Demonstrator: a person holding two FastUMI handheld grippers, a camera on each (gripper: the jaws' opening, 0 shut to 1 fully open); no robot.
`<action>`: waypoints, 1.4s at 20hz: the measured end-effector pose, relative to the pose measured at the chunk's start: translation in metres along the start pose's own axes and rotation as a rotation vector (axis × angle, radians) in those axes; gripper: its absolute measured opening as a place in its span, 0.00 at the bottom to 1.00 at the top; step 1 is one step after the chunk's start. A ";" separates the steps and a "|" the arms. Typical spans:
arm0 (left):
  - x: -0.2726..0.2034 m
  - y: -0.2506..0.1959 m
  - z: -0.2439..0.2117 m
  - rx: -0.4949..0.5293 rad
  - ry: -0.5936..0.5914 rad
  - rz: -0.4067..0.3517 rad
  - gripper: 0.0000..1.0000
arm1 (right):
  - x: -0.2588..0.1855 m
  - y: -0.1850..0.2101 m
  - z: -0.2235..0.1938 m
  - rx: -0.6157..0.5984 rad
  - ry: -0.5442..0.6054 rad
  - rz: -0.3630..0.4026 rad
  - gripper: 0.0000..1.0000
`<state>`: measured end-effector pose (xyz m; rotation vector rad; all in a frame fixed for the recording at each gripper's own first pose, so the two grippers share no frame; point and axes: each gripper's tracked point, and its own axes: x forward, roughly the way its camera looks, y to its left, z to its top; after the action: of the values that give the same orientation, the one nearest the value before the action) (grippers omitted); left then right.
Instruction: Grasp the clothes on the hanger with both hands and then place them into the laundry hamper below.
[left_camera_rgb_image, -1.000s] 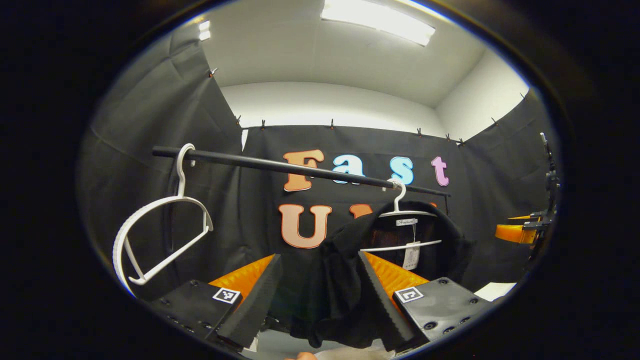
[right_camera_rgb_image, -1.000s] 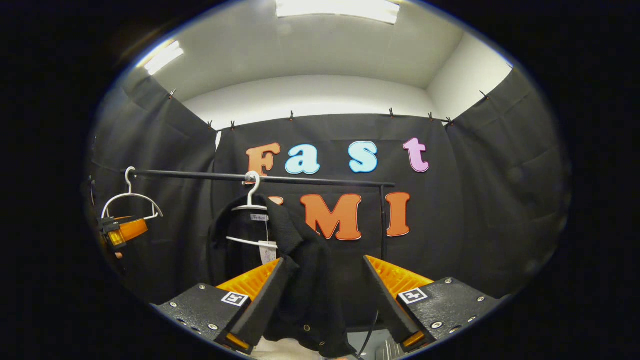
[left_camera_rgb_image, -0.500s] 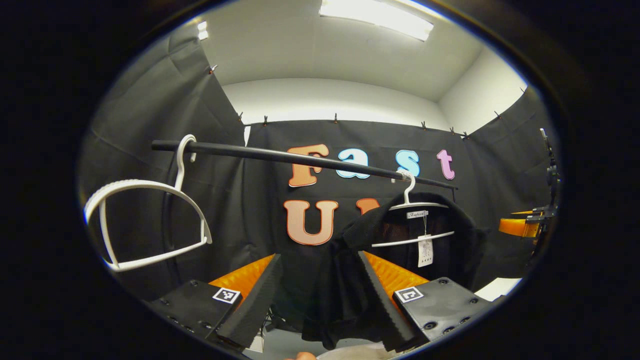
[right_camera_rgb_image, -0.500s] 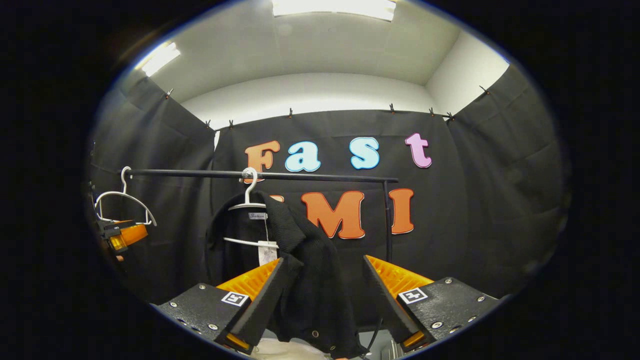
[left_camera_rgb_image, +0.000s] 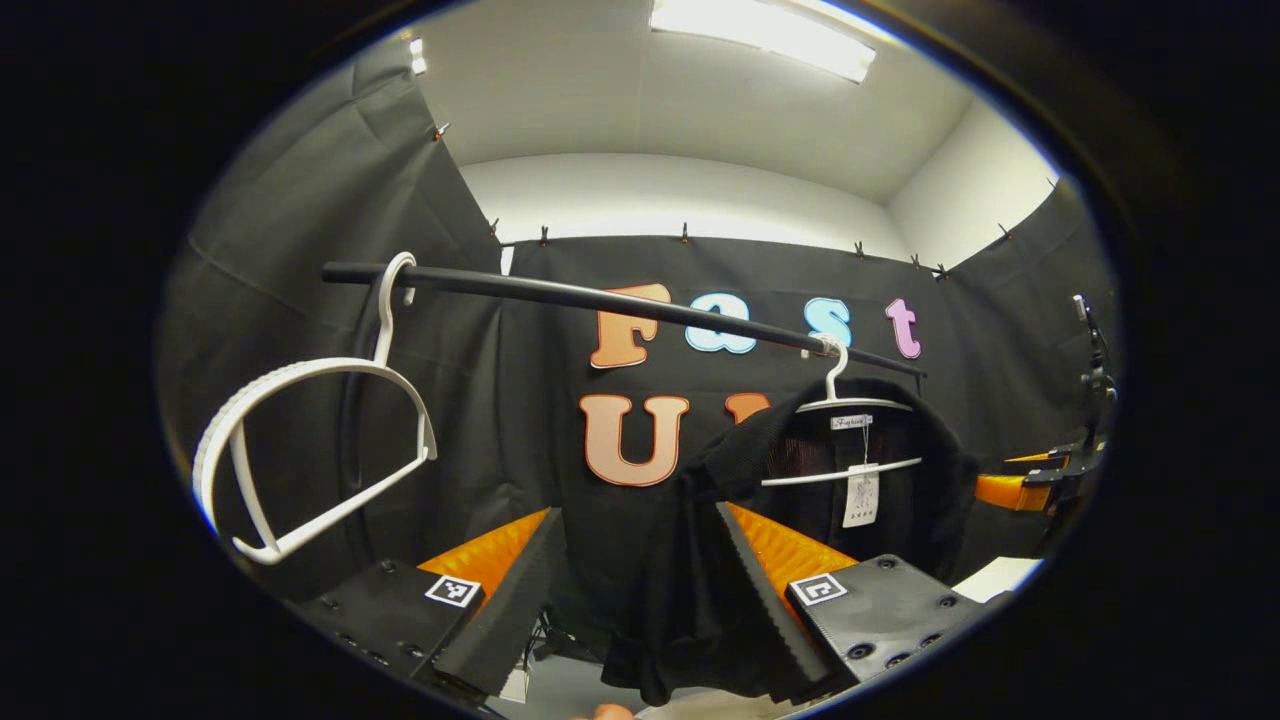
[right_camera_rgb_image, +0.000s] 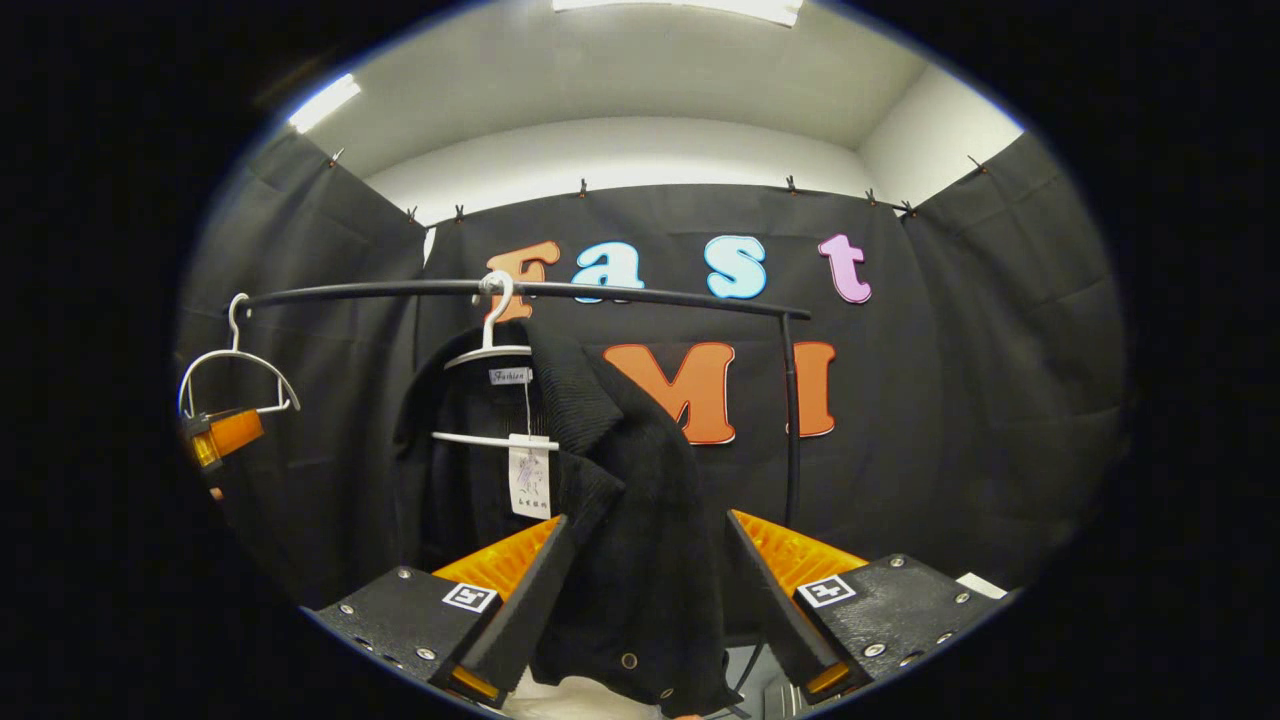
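Observation:
A black jacket hangs on a white hanger from a black rail. In the left gripper view its near front edge droops between the spread fingers of my left gripper, which is open. In the right gripper view the jacket, with a paper tag, hangs from its hanger. Its other front edge lies between the fingers of my right gripper, also open. Each view shows the other gripper farther off, the right gripper and the left gripper.
An empty white hanger hangs near the rail's left end, also seen as the empty hanger in the right gripper view. The rail's upright post stands right of the jacket. A white sheet lies low at the right.
Both grippers have come closer to the jacket, more cloth now lying between the fingers. In the right gripper view rail and jacket sit higher and larger. The empty hanger has swung.

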<state>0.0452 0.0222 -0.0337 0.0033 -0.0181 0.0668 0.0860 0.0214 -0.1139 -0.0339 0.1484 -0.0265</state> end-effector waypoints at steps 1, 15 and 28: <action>0.002 0.002 -0.002 0.000 0.002 -0.001 0.96 | 0.006 0.005 -0.004 -0.005 0.003 0.002 0.93; 0.007 0.024 -0.025 0.012 0.042 0.035 0.96 | 0.083 0.007 -0.048 0.044 0.094 -0.112 0.93; 0.047 -0.041 -0.064 0.016 0.102 -0.070 1.00 | 0.062 0.000 -0.023 0.097 0.053 -0.027 0.32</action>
<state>0.0963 -0.0152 -0.0967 0.0166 0.0847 -0.0026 0.1443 0.0188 -0.1458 0.0615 0.1998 -0.0615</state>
